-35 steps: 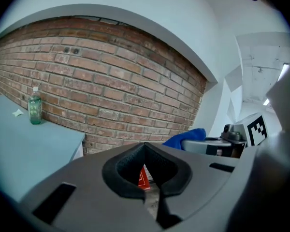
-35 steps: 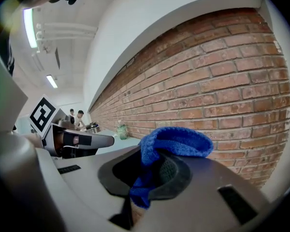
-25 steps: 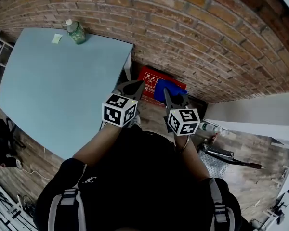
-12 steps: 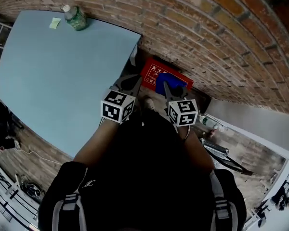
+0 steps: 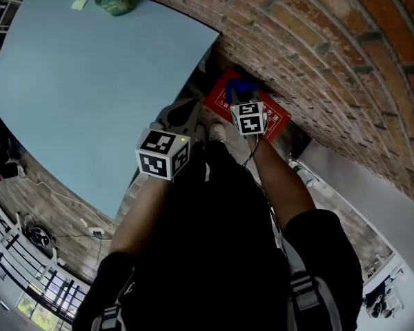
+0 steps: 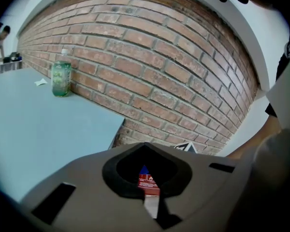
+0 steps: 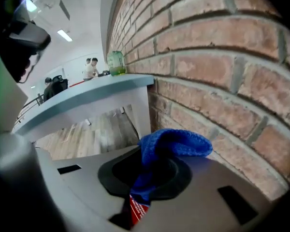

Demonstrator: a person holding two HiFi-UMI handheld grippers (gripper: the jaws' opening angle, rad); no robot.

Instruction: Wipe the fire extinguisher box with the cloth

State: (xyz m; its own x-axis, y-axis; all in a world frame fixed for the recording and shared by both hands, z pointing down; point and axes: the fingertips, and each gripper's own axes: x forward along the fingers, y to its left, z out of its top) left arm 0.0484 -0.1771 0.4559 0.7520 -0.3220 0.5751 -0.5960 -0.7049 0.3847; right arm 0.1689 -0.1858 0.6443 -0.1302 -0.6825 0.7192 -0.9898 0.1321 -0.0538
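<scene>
"Asking for status: where is the cloth?"

"My right tongs (image 5: 243, 101) are clamped on the blue cloth (image 7: 176, 144). I hold it right over the top of the red fire extinguisher box (image 5: 221, 101), which sits on the floor against the brick wall (image 5: 317, 40), just beside the bench (image 5: 90, 81). I can't tell whether cloth and box touch."

"And the left?"

"My left tongs (image 6: 145, 149) are closed on nothing, held nearer the bench edge."

"How much is wiped?"

"No cleaned patch shows, so I judge the wiping is barely begun. The lid, front and sides are all left to do."
</scene>
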